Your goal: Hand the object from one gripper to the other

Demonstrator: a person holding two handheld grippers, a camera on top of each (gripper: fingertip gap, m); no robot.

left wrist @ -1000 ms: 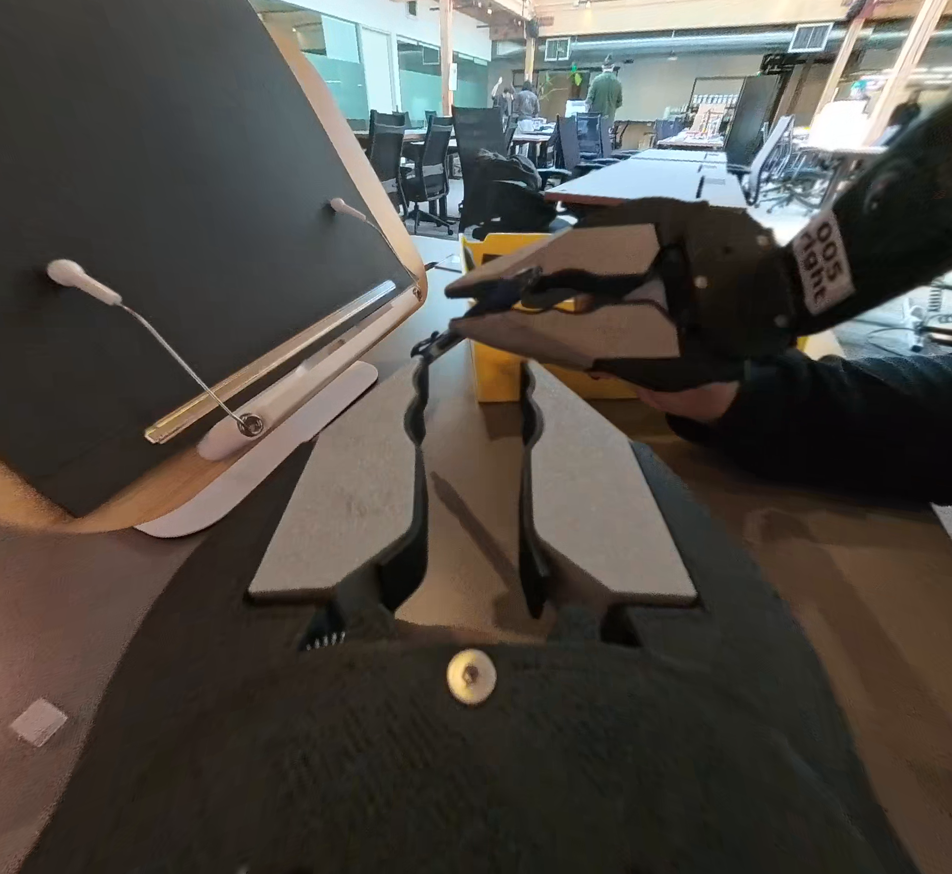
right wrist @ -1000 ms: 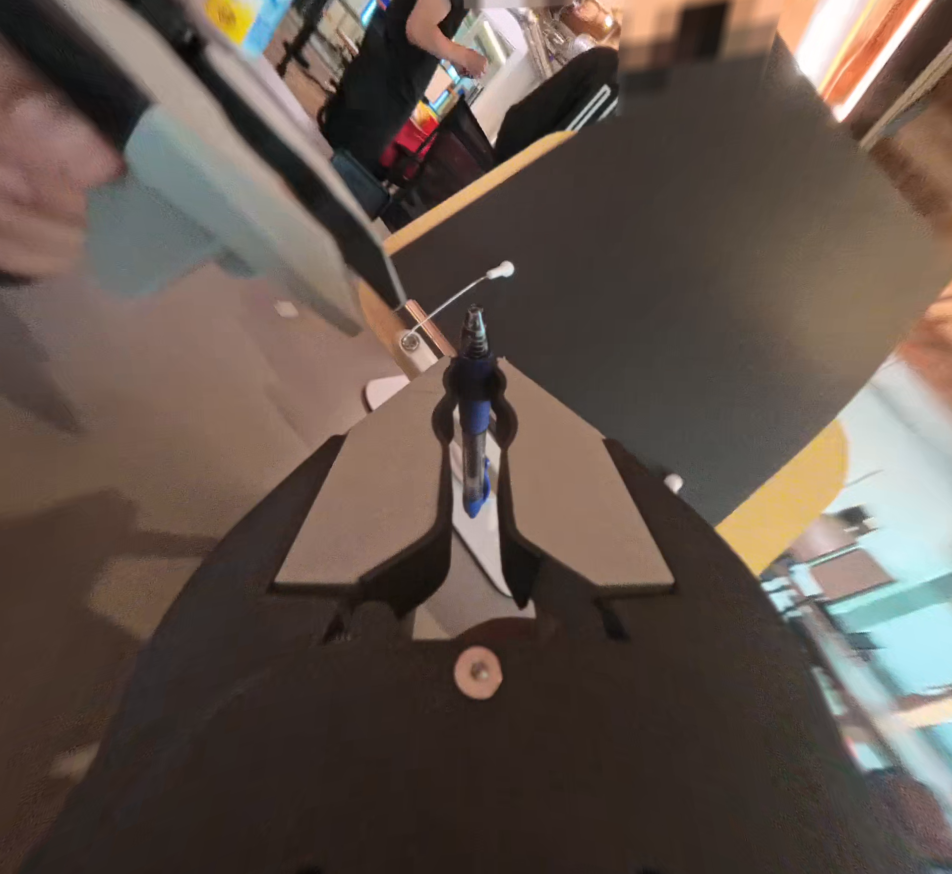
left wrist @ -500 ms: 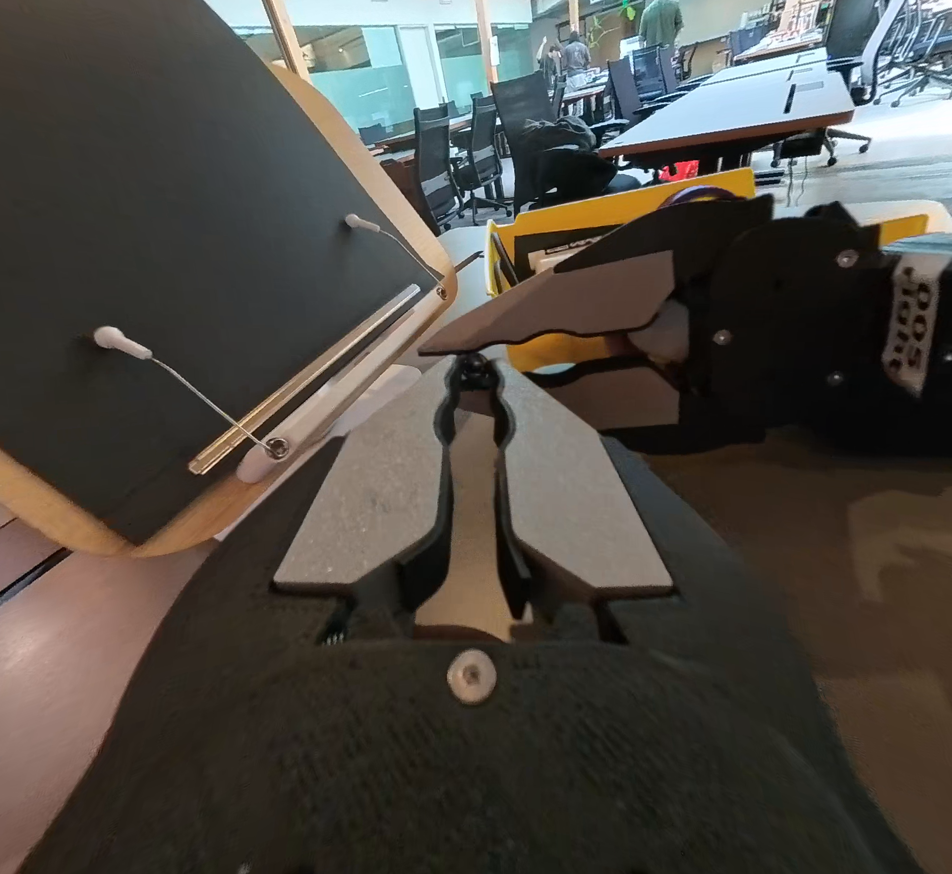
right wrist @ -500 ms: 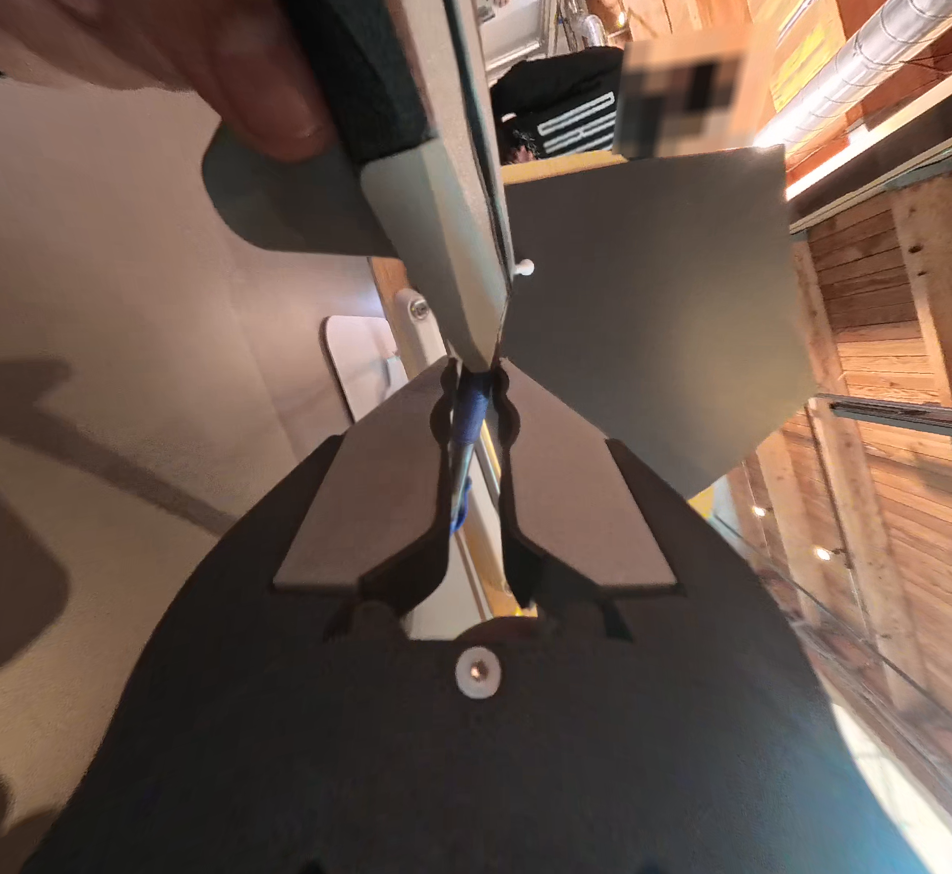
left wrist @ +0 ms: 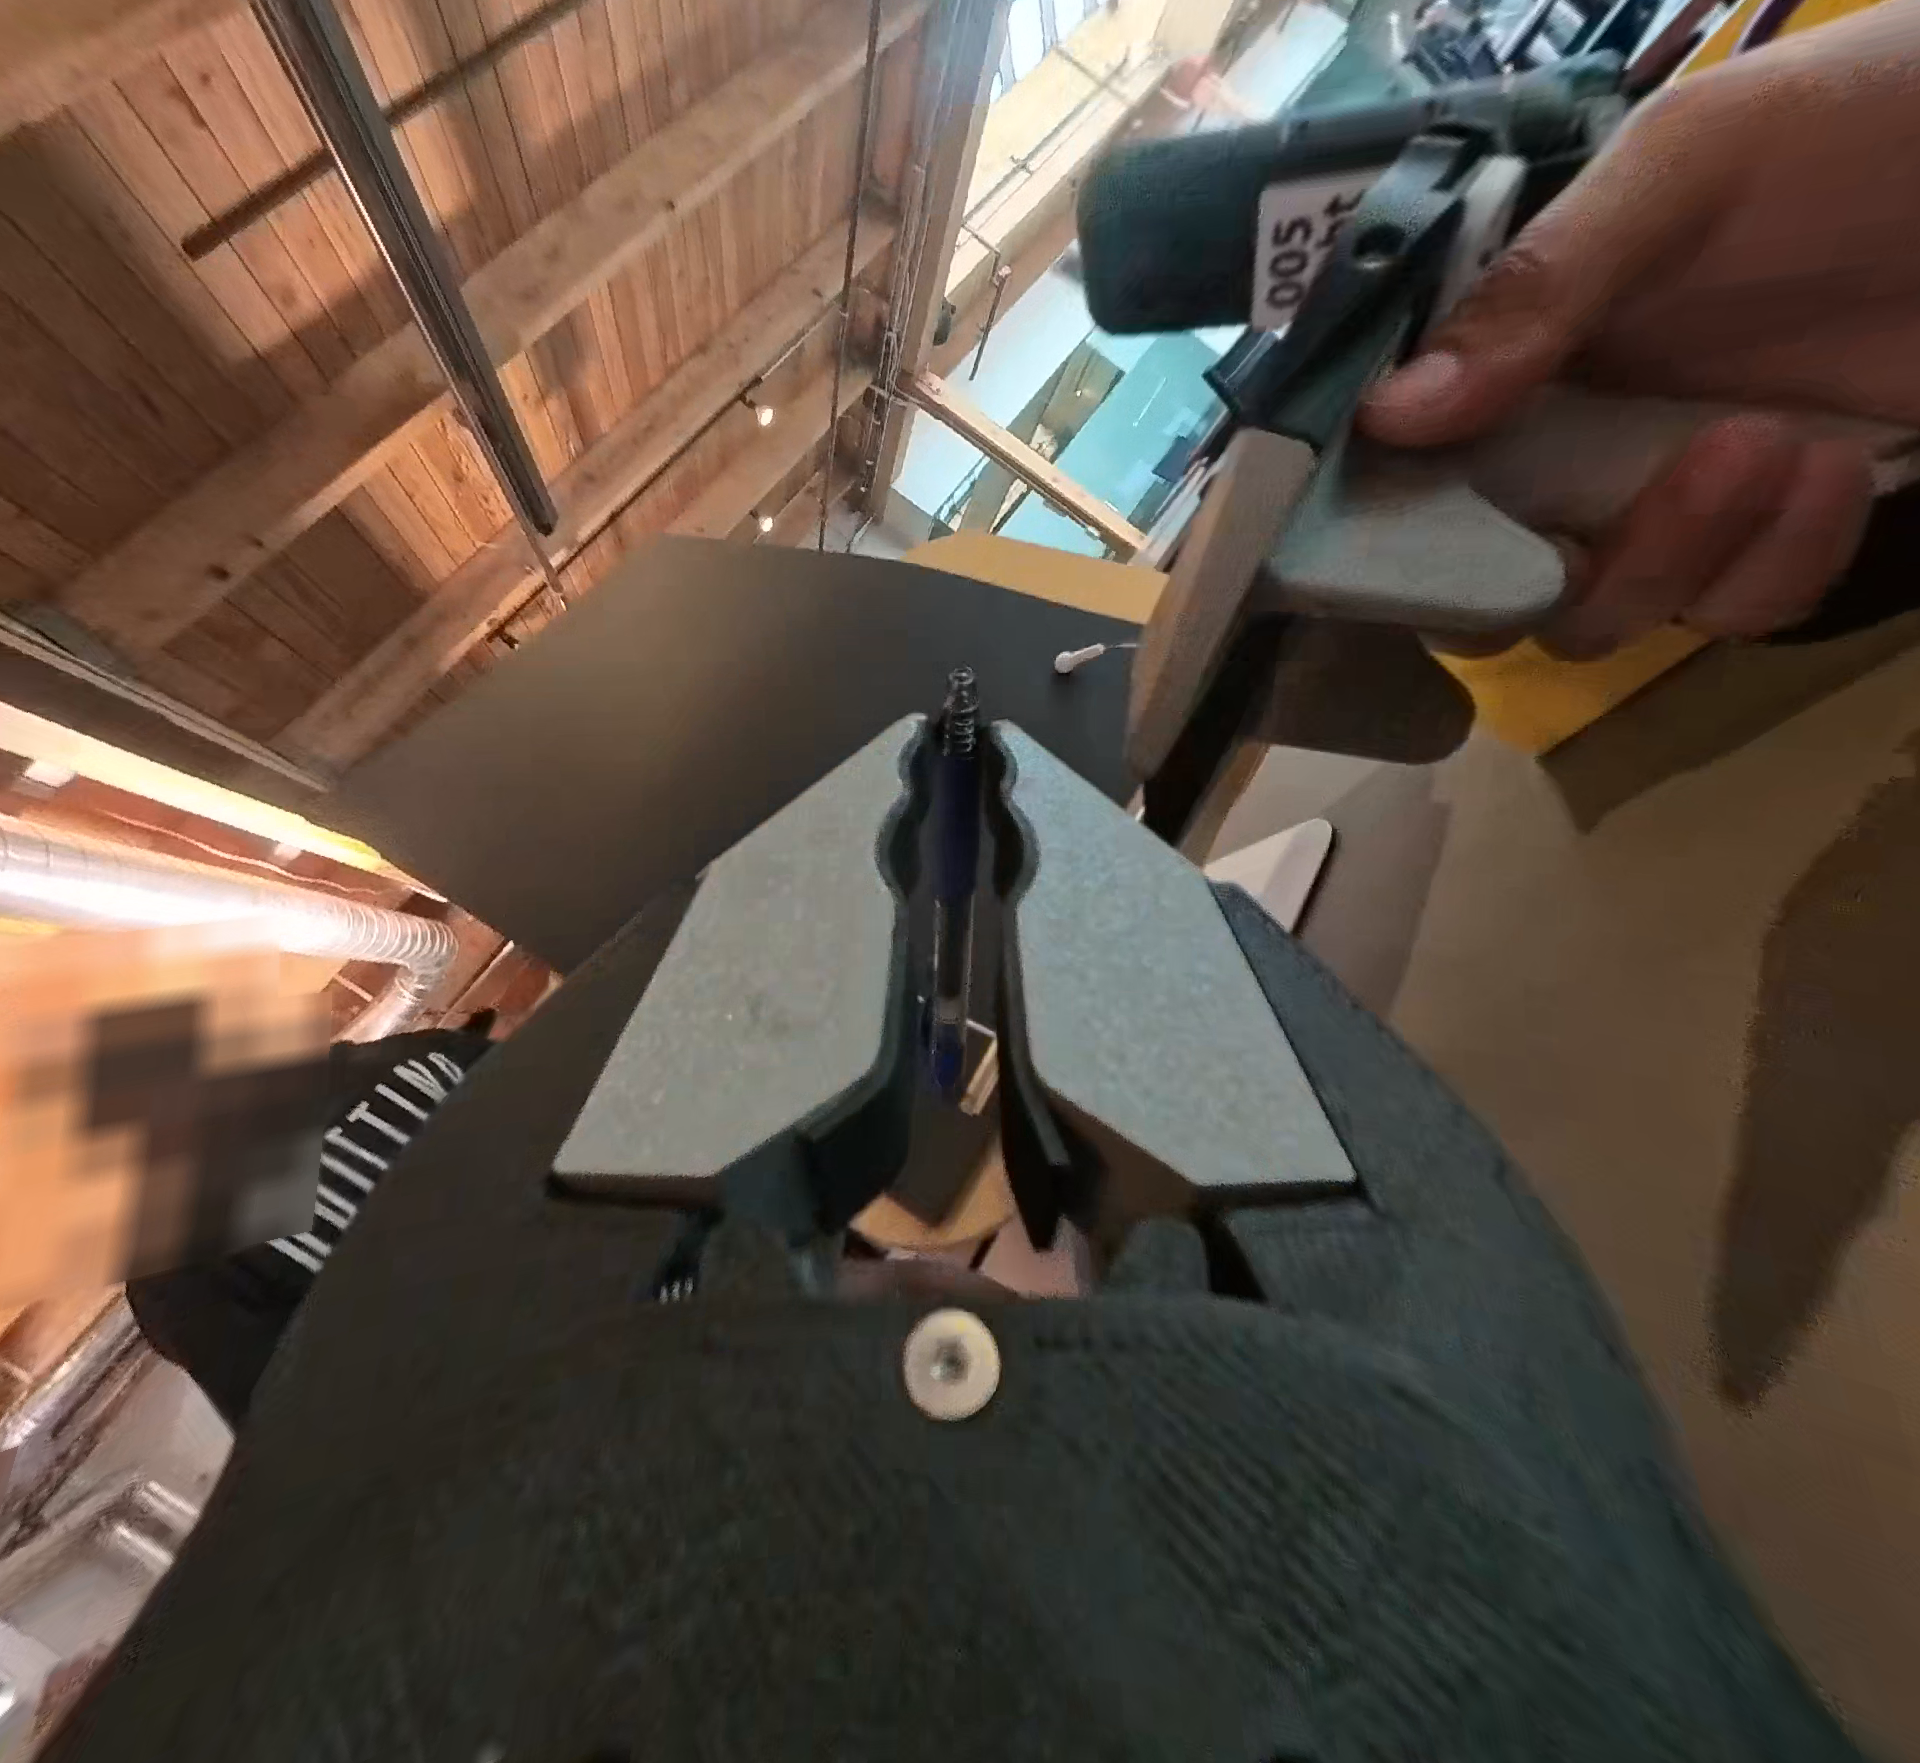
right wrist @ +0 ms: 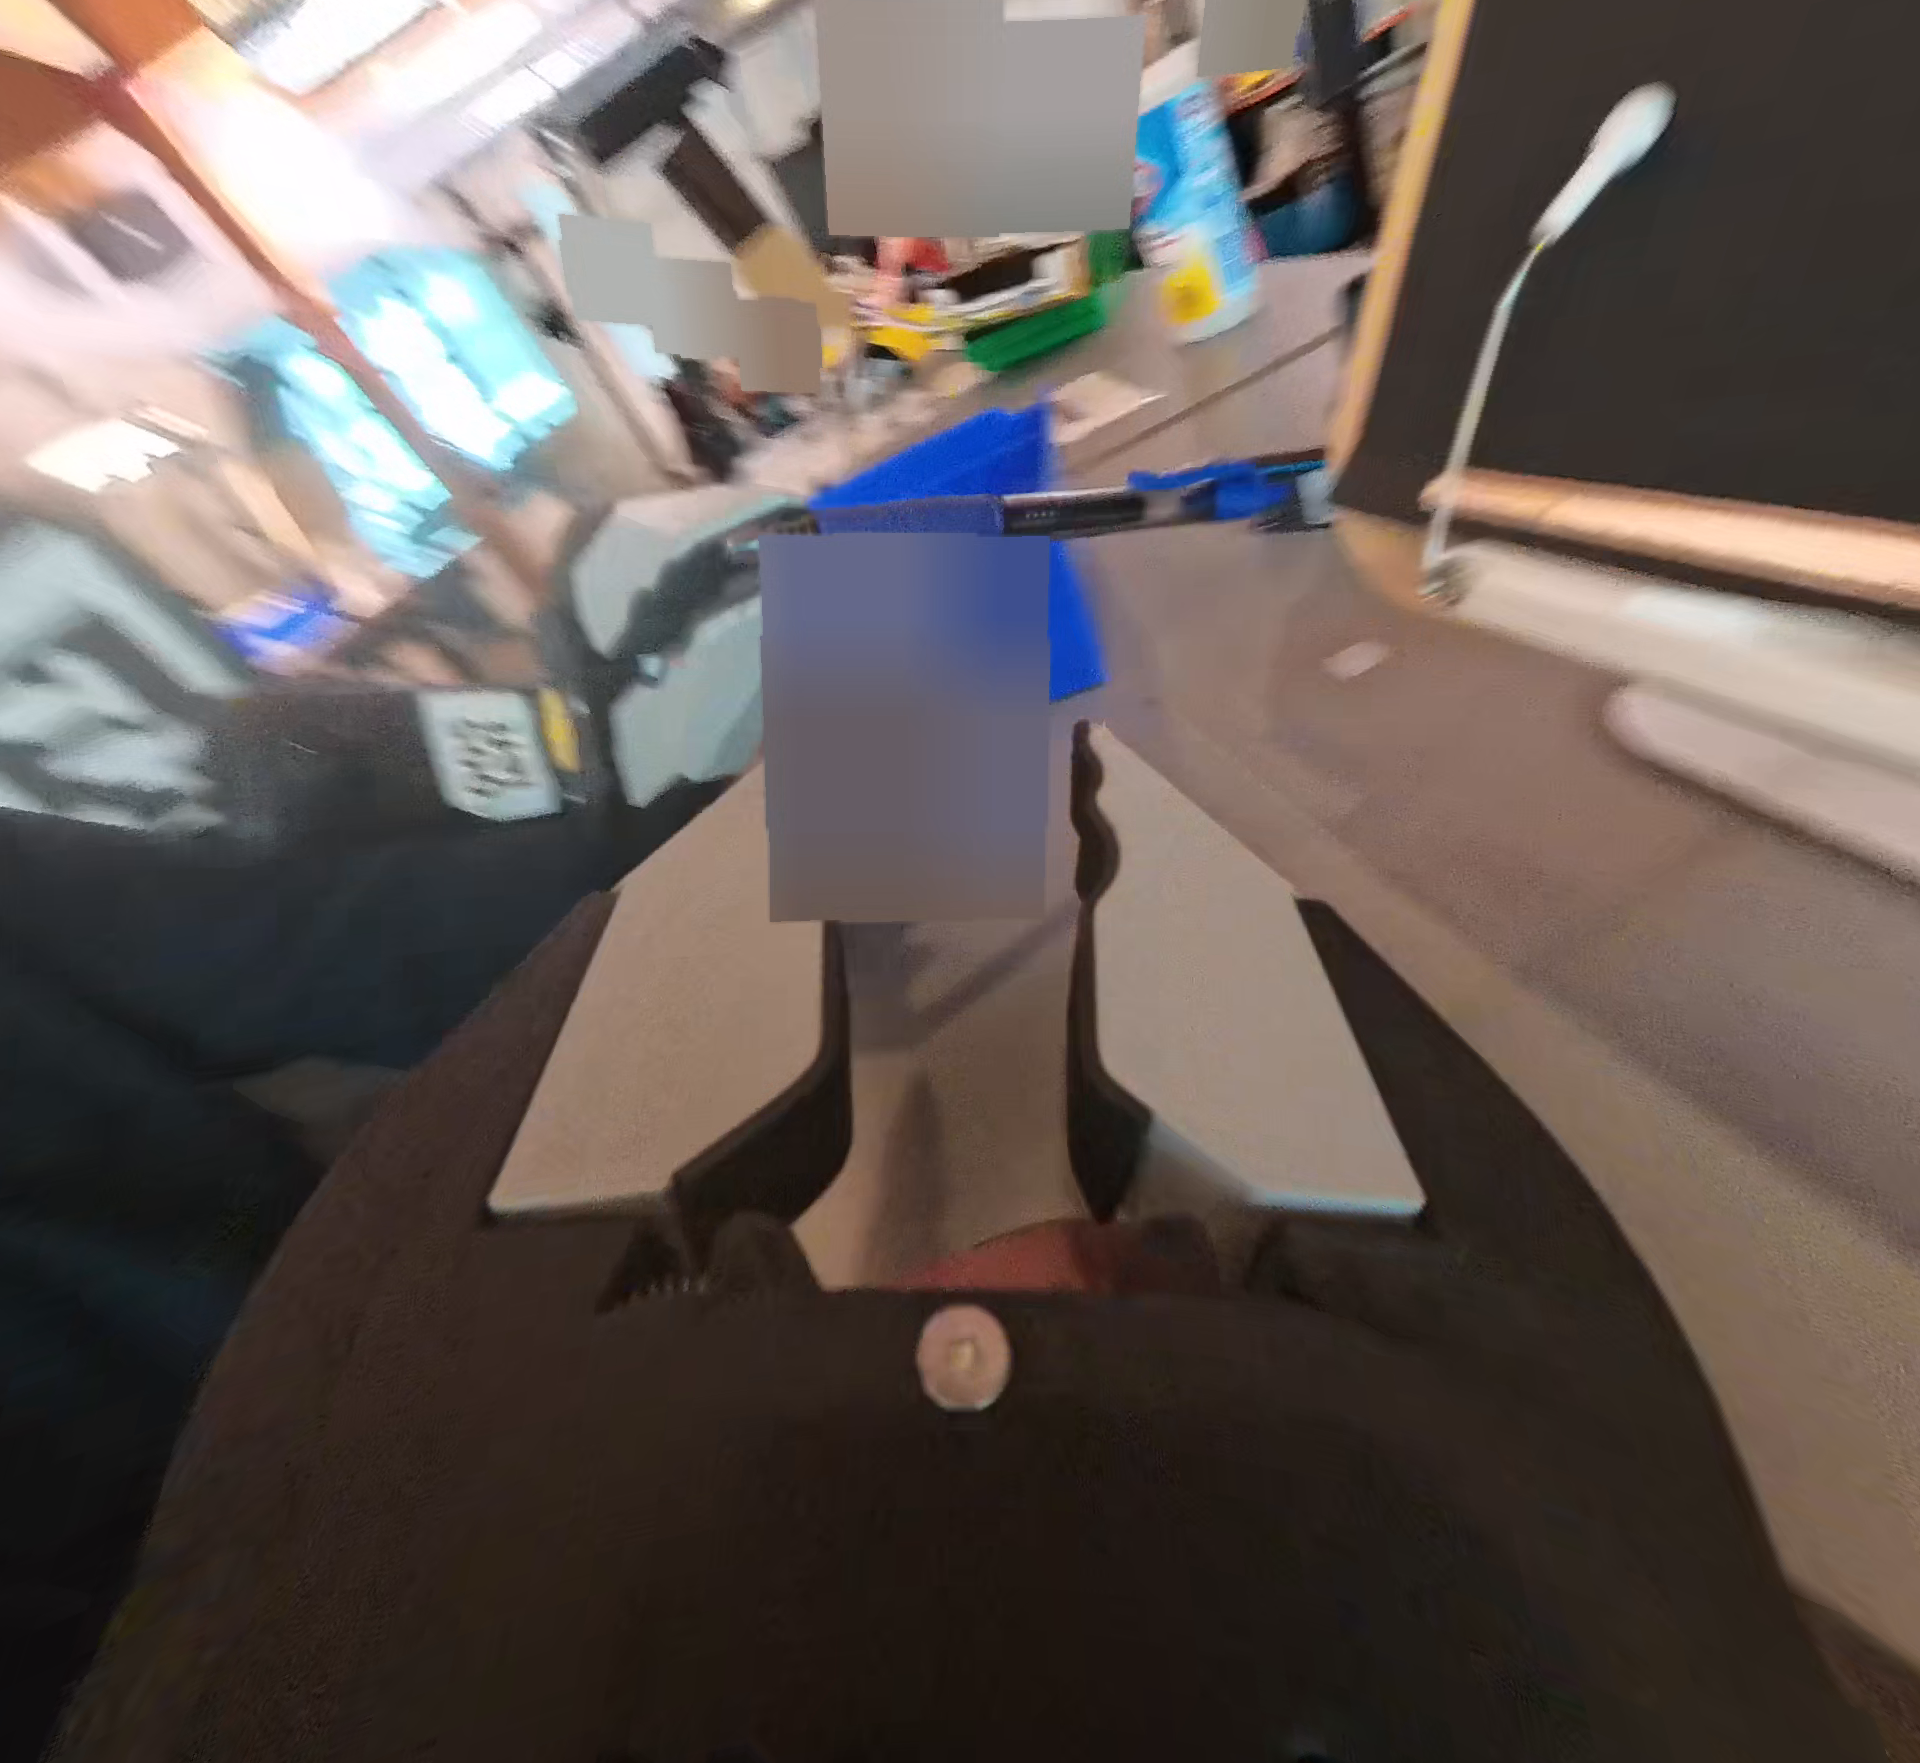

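A blue pen with a bare spring at its tip lies clamped lengthwise between the grey fingers of my left gripper, which is shut on it. My right gripper is held by a hand at the upper right, apart from the pen. In the right wrist view my right gripper is open and empty; a mosaic patch hides its left fingertip. Beyond it the pen sticks out sideways from the left gripper.
A book stand with a black board and wooden rim stands on the brown table; it also shows at the right of the right wrist view. A yellow box sits behind the right gripper. A blue bin lies farther off.
The pen has passed from my right gripper to my left. The left closed on it, the right opened and drew back. Both views have swung sharply.
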